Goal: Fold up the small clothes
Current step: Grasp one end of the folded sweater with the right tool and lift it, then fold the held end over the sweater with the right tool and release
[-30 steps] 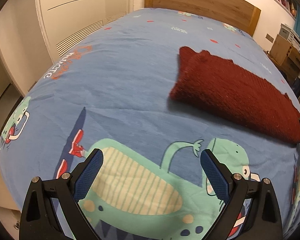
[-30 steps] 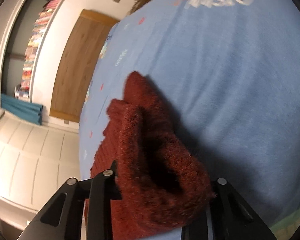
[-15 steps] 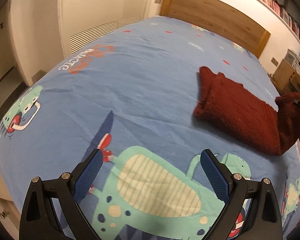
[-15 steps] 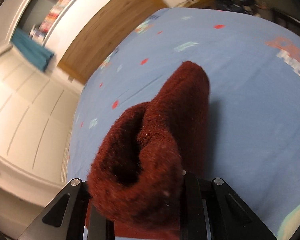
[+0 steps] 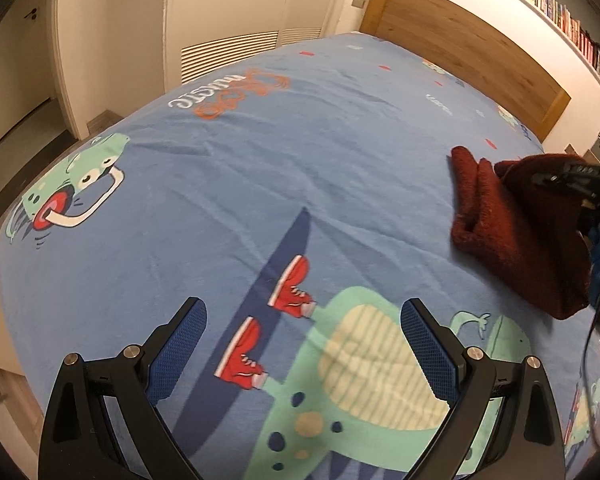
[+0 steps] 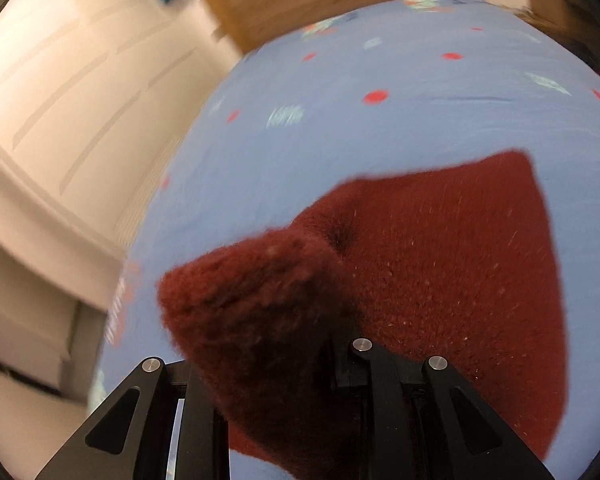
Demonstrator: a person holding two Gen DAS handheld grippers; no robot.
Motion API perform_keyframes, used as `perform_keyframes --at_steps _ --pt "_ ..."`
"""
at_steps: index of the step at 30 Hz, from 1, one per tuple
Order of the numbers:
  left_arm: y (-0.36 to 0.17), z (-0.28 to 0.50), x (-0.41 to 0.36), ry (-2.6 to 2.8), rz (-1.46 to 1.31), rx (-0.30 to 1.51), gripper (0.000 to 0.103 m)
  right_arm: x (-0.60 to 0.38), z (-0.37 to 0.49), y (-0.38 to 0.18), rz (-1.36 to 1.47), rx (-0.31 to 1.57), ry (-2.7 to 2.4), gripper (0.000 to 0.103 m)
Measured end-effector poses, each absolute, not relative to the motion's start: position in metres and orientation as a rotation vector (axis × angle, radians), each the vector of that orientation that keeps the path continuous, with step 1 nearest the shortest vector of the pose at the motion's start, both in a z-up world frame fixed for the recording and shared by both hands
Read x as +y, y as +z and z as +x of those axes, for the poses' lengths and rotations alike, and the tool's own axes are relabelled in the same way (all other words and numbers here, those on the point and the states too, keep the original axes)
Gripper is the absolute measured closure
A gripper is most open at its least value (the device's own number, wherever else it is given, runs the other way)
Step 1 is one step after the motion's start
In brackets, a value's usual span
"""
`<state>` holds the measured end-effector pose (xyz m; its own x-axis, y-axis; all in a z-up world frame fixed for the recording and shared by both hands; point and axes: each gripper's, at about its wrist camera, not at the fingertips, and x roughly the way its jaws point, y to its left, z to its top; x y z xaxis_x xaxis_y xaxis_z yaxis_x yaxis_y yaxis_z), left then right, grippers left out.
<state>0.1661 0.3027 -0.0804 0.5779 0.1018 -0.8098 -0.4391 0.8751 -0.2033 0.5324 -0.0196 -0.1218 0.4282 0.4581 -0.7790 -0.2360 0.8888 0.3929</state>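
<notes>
A dark red knitted garment (image 5: 512,224) lies on the blue dinosaur-print bedspread (image 5: 300,152) at the right of the left wrist view. My right gripper (image 5: 572,176) is shut on one end of it and holds that end lifted and folded over the rest. In the right wrist view the bunched red knit (image 6: 284,320) fills the space between the fingers and hides the pads, with the flat part (image 6: 460,264) lying beyond. My left gripper (image 5: 304,348) is open and empty, low over the dinosaur print, well left of the garment.
A wooden headboard (image 5: 460,48) stands at the far end of the bed. White wardrobe doors (image 5: 228,12) line the left side. A shelf of books (image 5: 560,12) runs above the headboard. The bed's near left edge (image 5: 4,264) drops to the floor.
My right gripper has carried the garment's end up and over toward its other end, folding it. The left gripper has swung left, so the garment sits further right in its view.
</notes>
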Motion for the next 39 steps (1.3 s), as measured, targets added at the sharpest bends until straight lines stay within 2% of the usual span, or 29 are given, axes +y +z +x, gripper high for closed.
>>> perform_keyframes --at_steps 8,16,19,24,27,30,39 --pt "-0.085 0.163 0.31 0.331 -0.426 0.909 0.007 0.032 0.506 -0.114 -0.105 0.921 0.504 0.079" --pt "-0.087 0.167 0.309 0.321 -0.419 0.915 0.007 0.059 0.465 -0.15 -0.4 0.88 0.566 0.075" --pt "-0.087 0.168 0.309 0.323 -0.422 0.916 0.007 0.058 0.458 -0.15 -0.405 0.873 0.588 0.068" --pt "-0.085 0.171 0.303 0.313 -0.407 0.915 0.007 0.055 0.437 -0.147 -0.359 0.878 0.627 0.048" --pt "-0.082 0.172 0.3 0.311 -0.397 0.915 0.007 0.06 0.428 -0.146 -0.338 0.879 0.647 0.04" --pt "-0.078 0.171 0.299 0.314 -0.382 0.909 0.007 0.064 0.428 -0.143 -0.305 0.883 0.664 0.036" --pt "-0.069 0.182 0.288 0.29 -0.367 0.894 0.007 0.057 0.407 -0.109 -0.257 0.879 0.799 0.036"
